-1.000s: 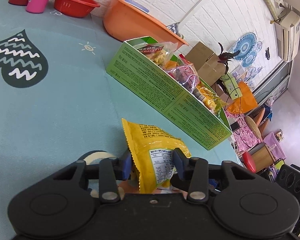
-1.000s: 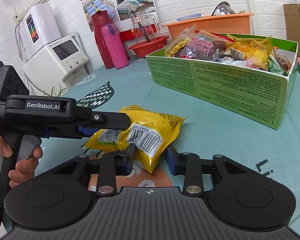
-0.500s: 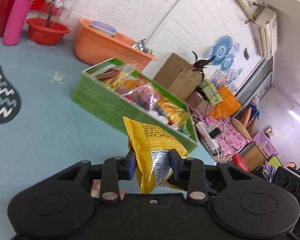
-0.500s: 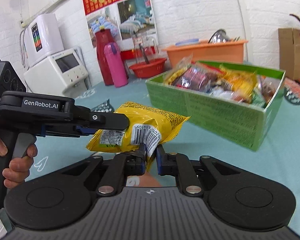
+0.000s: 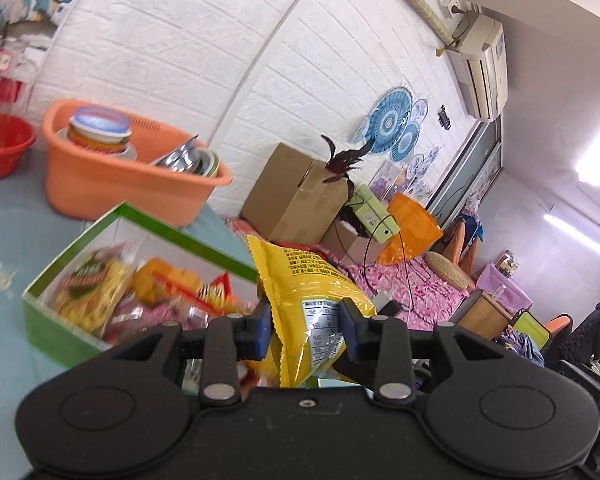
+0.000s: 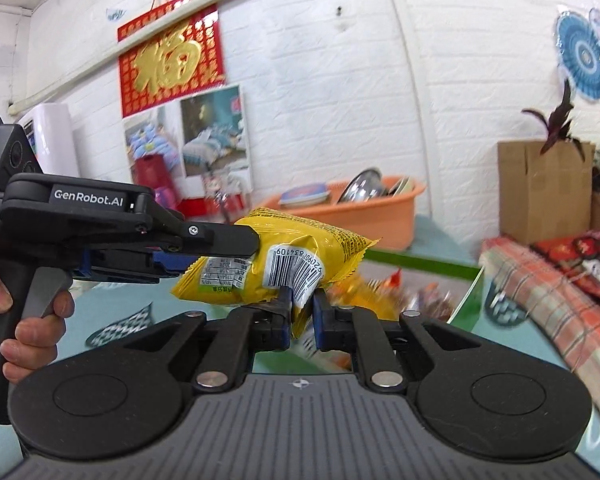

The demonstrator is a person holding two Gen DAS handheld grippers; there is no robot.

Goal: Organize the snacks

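We hold the yellow snack bag (image 6: 296,256) with both tools clamped on it, left tool (image 5: 305,330) and right tool (image 6: 302,314), above the green box (image 5: 60,320).

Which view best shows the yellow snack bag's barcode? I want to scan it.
The right wrist view: the barcode faces that camera on the yellow snack bag, just above the right gripper. The left wrist view shows only the bag's nutrition-label side between the left gripper's fingers; no barcode is visible.
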